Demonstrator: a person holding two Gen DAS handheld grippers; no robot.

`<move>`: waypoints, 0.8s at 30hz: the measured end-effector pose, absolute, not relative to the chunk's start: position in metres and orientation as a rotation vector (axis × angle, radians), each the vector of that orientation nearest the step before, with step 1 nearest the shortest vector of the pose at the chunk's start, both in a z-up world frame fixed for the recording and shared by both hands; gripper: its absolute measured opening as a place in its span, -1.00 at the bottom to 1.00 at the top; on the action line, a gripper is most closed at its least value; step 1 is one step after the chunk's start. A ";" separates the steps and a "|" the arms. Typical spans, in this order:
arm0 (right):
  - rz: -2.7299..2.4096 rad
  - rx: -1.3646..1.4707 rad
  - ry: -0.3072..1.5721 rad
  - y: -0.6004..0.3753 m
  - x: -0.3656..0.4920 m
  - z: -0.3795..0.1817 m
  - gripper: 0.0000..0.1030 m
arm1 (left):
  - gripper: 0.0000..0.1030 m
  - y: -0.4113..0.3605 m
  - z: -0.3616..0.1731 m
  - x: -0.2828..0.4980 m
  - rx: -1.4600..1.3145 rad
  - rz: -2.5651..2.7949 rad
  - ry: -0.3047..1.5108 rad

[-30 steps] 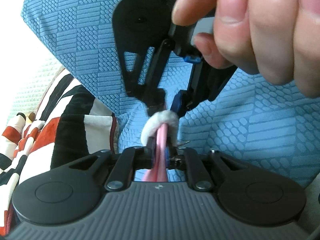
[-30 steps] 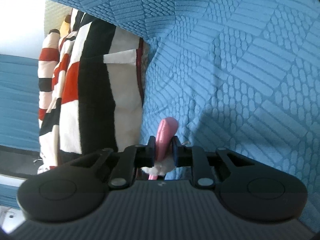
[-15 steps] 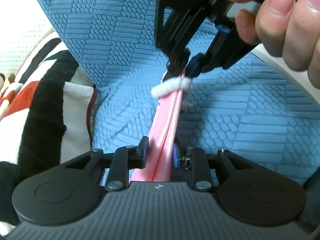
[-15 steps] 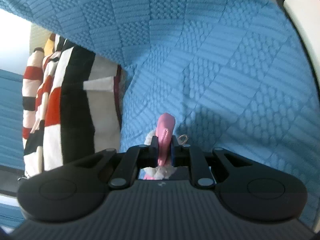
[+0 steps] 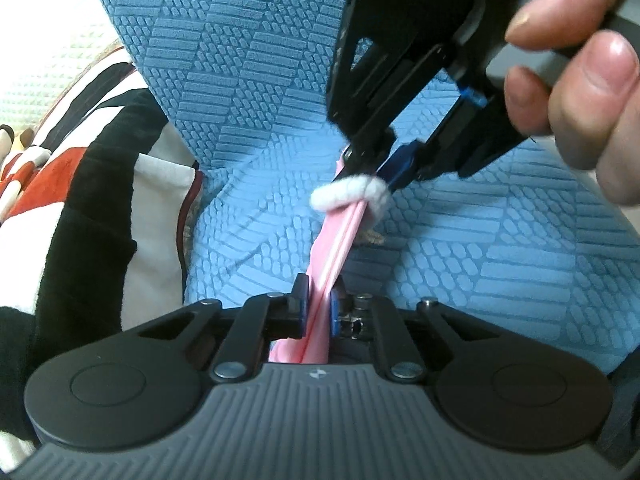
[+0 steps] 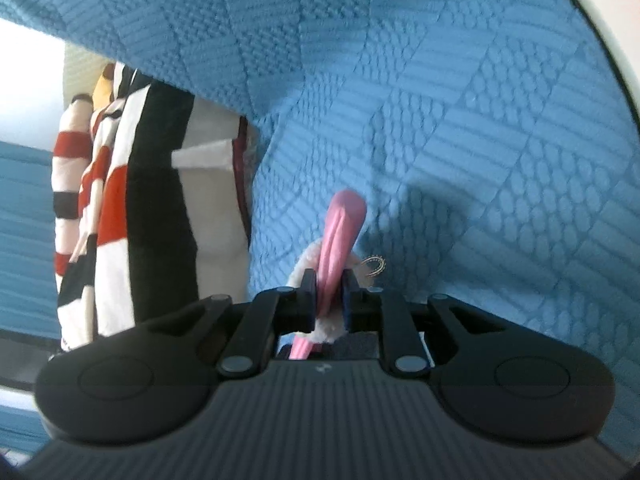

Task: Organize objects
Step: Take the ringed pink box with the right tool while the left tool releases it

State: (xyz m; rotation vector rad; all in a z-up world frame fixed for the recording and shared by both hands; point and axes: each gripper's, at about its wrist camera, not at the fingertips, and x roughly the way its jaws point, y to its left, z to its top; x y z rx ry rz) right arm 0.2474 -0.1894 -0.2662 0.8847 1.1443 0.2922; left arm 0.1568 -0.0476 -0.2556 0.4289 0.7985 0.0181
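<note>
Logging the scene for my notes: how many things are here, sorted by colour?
Pink: 1, the pink strap held by both grippers
White: 1, the fluffy white ring around it
Blue: 1, the blue quilted cover
Red, black and white: 1, the striped blanket
Total: 4

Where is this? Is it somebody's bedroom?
Probably a bedroom or living room, on a bed or sofa. A blue quilted cover fills the view, a striped blanket lies beside it, and both grippers hold a pink strap.

One pink strap [image 5: 338,232], perhaps doubled
</note>
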 end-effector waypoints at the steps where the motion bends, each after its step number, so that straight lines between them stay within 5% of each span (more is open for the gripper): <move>1: 0.294 0.871 1.146 -0.186 0.247 -0.266 -0.67 | -0.76 -0.047 -0.255 0.157 0.421 0.017 0.803; 11: 0.295 0.801 1.022 -0.187 0.219 -0.229 -0.34 | -0.75 -0.030 -0.247 0.166 0.214 0.018 0.843; 24: 0.284 0.905 1.100 -0.172 0.217 -0.256 -0.39 | -0.74 0.005 -0.242 0.179 -0.096 0.004 0.908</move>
